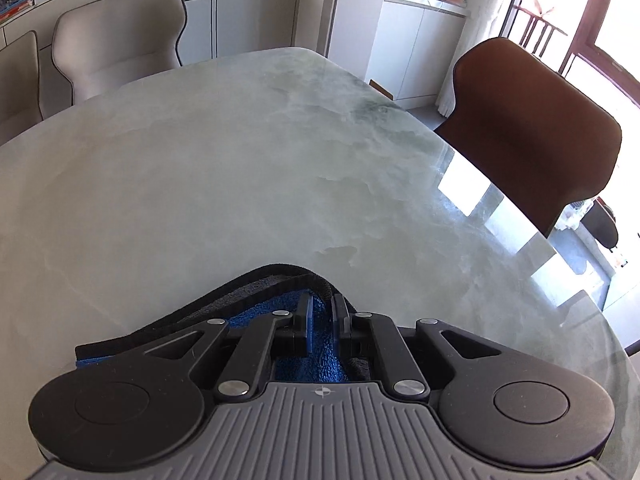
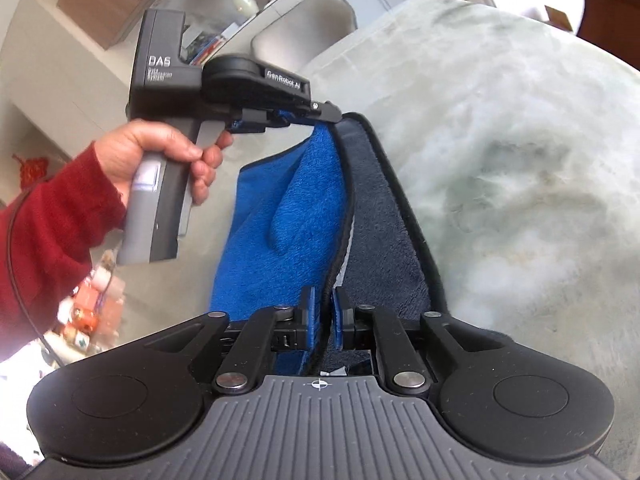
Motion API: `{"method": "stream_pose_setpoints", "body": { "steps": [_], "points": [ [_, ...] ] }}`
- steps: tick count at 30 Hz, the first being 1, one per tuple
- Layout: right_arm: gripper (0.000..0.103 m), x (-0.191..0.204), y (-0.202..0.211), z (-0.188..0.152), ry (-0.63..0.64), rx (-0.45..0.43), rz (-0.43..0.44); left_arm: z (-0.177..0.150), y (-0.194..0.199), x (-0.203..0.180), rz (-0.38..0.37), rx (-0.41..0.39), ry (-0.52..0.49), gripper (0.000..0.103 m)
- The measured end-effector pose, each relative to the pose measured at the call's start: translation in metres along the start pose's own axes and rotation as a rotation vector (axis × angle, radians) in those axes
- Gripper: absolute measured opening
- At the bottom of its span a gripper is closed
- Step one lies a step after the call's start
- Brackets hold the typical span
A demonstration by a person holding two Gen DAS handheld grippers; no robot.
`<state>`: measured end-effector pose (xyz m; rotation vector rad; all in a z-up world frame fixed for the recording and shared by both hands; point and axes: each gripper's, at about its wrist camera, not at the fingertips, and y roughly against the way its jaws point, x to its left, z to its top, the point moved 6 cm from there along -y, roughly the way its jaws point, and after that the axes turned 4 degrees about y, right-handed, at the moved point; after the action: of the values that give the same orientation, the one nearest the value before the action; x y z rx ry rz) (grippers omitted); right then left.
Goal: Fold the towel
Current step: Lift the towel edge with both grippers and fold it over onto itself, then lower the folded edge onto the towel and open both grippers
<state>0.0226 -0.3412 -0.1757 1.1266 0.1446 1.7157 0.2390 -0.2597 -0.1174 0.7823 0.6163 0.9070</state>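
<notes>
pale green marble tabletop (image 1: 240,168), beige chairs (image 1: 120,36) and a brown chair (image 1: 532,128) around it, blue-and-grey towel (image 2: 304,216) stretched above the tabletop, left gripper (image 1: 321,322) and right gripper (image 2: 325,312) jaws each clamped on a towel edge

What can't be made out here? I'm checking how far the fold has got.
- Towel, left wrist view: most hidden beneath the left hand-held gripper.
- Towel's lower end, right wrist view: hidden behind the right hand-held gripper.
- Floor items, right wrist view: blurred.
</notes>
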Motion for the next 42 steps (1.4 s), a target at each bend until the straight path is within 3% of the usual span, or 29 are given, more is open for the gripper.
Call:
{"method": "stream_pose_setpoints", "body": {
  "steps": [1,5,6,7,8,16,29,32,34,37,42],
  "points": [
    [0.033,0.0,-0.002,0.001,-0.005,0.009,0.01,0.0,-0.001,-0.001,0.003,0.0,-0.001,0.007],
    [0.033,0.002,-0.013,-0.002,0.01,0.039,0.018,-0.001,-0.001,0.001,0.009,0.011,-0.005,0.008],
    [0.028,0.003,-0.015,-0.002,0.014,0.037,0.025,0.0,-0.003,0.001,0.012,0.012,-0.004,0.008],
    [0.008,0.004,-0.015,-0.002,0.018,0.031,0.03,0.001,-0.005,0.0,0.013,0.014,-0.005,0.008],
    [0.005,0.005,-0.015,-0.002,0.021,0.024,0.035,0.002,-0.007,0.0,0.013,0.017,-0.006,0.008],
    [0.005,0.005,-0.004,0.011,0.05,-0.04,0.04,0.01,-0.008,0.001,0.029,0.0,-0.017,0.009],
    [0.005,-0.005,0.017,0.01,0.03,-0.047,-0.004,0.011,-0.016,-0.011,0.039,-0.002,-0.065,0.011],
    [0.005,-0.008,0.016,0.007,0.019,-0.03,-0.043,0.012,-0.021,-0.013,0.038,-0.002,-0.07,0.018],
    [0.006,-0.01,0.014,0.005,0.029,-0.018,-0.073,0.012,-0.023,-0.012,0.056,-0.015,-0.08,0.035],
    [0.008,-0.01,0.017,0.005,0.035,-0.018,-0.092,0.015,-0.018,-0.007,0.098,-0.052,-0.086,0.048],
    [0.01,-0.015,0.024,0.006,0.059,-0.023,-0.173,0.023,-0.003,0.016,0.158,-0.116,-0.066,0.059]
  ]
}}
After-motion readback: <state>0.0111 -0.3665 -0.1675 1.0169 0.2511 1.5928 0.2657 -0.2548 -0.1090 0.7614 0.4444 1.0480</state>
